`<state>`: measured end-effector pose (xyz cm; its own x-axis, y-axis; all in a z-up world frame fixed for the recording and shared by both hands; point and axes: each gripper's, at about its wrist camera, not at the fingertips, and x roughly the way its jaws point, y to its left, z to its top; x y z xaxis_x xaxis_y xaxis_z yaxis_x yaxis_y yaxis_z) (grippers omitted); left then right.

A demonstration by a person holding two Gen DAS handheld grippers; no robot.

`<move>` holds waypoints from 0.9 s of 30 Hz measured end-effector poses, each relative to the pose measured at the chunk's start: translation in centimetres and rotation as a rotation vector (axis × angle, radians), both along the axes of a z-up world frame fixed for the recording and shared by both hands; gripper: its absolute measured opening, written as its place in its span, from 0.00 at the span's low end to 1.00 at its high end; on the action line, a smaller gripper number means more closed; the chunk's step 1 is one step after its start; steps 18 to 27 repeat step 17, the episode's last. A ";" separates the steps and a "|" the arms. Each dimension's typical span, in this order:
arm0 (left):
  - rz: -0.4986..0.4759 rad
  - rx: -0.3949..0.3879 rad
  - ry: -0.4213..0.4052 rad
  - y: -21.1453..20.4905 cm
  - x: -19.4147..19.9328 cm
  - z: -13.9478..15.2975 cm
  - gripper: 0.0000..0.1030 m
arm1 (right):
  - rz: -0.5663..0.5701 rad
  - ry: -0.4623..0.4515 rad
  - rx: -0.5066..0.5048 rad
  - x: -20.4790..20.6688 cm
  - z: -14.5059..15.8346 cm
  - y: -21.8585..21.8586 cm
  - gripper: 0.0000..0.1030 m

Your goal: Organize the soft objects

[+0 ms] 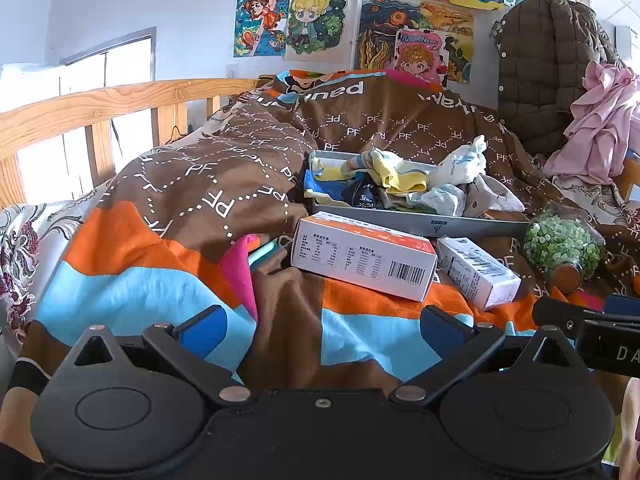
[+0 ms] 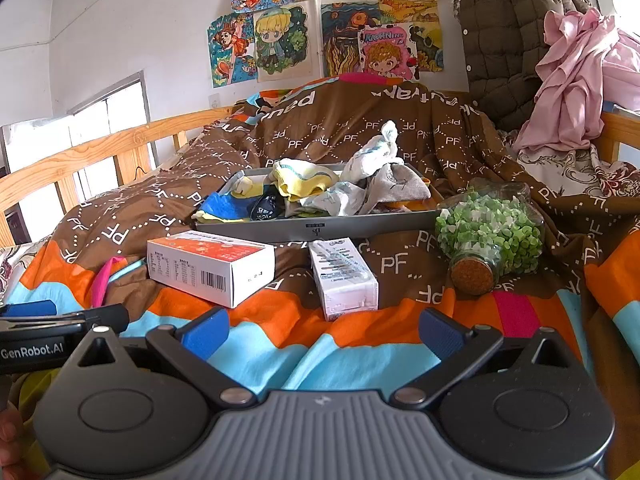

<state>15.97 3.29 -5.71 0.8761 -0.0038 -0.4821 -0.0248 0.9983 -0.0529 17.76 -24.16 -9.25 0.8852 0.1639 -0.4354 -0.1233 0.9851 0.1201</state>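
We count one grey tray (image 2: 320, 230) heaped with socks (image 2: 308, 184), two boxes (image 2: 208, 268), one jar (image 2: 486, 240); our left gripper (image 1: 324, 330) and right gripper (image 2: 324, 330) hover low, jaws apart.

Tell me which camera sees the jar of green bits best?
The right wrist view: the jar of green bits lies whole and unobstructed on the blanket, cork end toward the camera. The left wrist view shows the jar off to the right side, smaller and darker.

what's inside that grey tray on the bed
The grey tray holds a heap of socks: a yellow one, white ones, a grey one, a blue one. The tray floor is covered.
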 end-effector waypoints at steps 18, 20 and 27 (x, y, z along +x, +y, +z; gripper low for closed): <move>-0.005 0.001 0.000 -0.2 -0.1 0.0 0.99 | -0.002 0.014 0.001 0.1 -0.4 -0.2 1.00; -0.005 0.001 0.000 -0.2 -0.1 0.0 0.99 | -0.002 0.014 0.001 0.1 -0.4 -0.2 1.00; -0.005 0.001 0.000 -0.2 -0.1 0.0 0.99 | -0.002 0.014 0.001 0.1 -0.4 -0.2 1.00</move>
